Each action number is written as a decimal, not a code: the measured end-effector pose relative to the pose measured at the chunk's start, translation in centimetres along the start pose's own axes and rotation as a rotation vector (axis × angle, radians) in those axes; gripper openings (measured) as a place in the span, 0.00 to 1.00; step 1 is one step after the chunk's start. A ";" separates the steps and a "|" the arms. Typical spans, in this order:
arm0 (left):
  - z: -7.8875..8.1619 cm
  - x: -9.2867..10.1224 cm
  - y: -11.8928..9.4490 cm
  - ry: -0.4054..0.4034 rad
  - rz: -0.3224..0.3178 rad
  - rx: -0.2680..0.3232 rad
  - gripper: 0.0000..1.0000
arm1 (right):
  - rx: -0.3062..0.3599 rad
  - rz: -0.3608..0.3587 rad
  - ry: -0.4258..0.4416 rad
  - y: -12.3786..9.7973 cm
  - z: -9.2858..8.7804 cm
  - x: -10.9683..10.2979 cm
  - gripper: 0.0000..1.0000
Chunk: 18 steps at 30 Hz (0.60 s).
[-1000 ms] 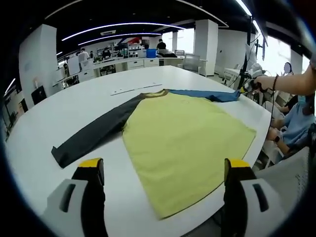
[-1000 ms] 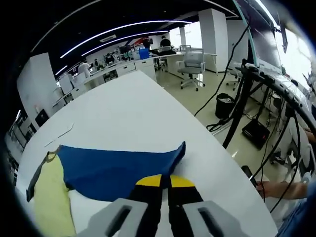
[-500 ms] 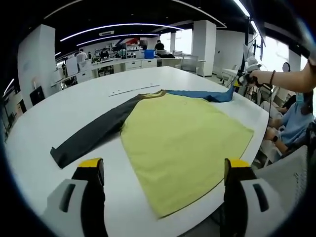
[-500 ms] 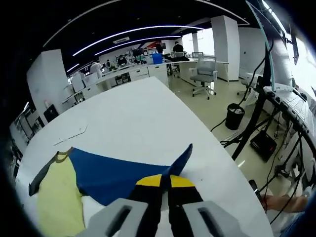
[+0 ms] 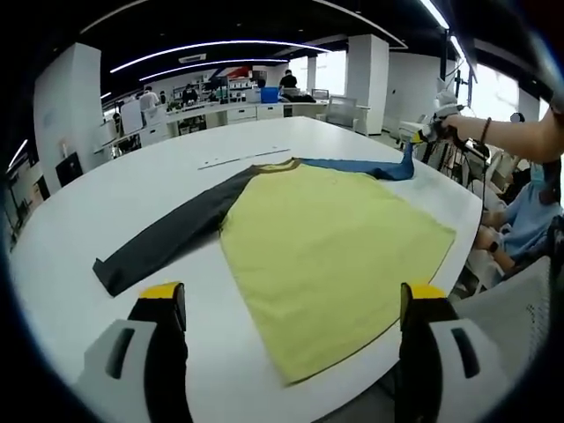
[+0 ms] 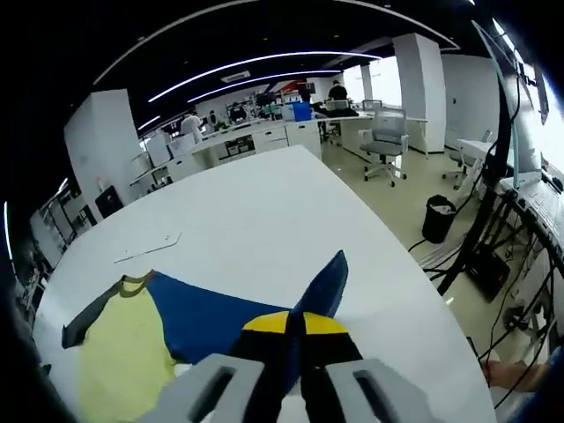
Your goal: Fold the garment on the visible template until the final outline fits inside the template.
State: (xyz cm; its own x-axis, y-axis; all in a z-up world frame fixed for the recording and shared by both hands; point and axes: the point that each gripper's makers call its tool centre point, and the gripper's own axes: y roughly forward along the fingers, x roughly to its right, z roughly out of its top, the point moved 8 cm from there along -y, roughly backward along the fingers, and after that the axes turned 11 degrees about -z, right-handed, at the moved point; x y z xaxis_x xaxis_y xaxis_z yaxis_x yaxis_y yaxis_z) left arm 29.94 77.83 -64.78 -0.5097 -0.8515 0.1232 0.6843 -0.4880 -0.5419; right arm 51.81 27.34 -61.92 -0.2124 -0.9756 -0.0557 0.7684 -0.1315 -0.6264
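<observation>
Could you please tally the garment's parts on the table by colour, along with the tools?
Yellow body: 1
Dark grey sleeve: 1
Blue sleeve: 1, its cuff pinched by the right tool
Tools: 2, the left tool open over the table
Total: 5

A yellow-bodied shirt (image 5: pixel 330 251) lies flat on the round white table (image 5: pixel 79 229), its dark grey sleeve (image 5: pixel 167 238) stretching left and its blue sleeve (image 6: pixel 229 313) right.

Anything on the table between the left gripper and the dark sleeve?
No. In the left gripper view, bare white table lies between the open left gripper and the dark sleeve; the shirt's yellow body lies to its right.
</observation>
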 end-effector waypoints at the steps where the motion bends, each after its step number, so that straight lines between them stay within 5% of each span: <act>1: 0.0 0.0 0.0 0.000 -0.001 -0.001 0.99 | 0.001 0.002 -0.003 0.1 0.1 -0.2 0.00; 18: 0.0 0.3 0.0 0.004 -0.016 0.002 0.99 | 0.016 0.094 -0.064 1.3 2.0 -4.5 0.00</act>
State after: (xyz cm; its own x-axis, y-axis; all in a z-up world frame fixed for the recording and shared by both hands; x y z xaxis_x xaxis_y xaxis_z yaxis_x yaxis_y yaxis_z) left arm 29.82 77.61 -64.73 -0.5228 -0.8426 0.1290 0.6769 -0.5024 -0.5380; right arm 54.90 31.17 -60.92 -0.1008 -0.9929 -0.0639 0.7928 -0.0414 -0.6080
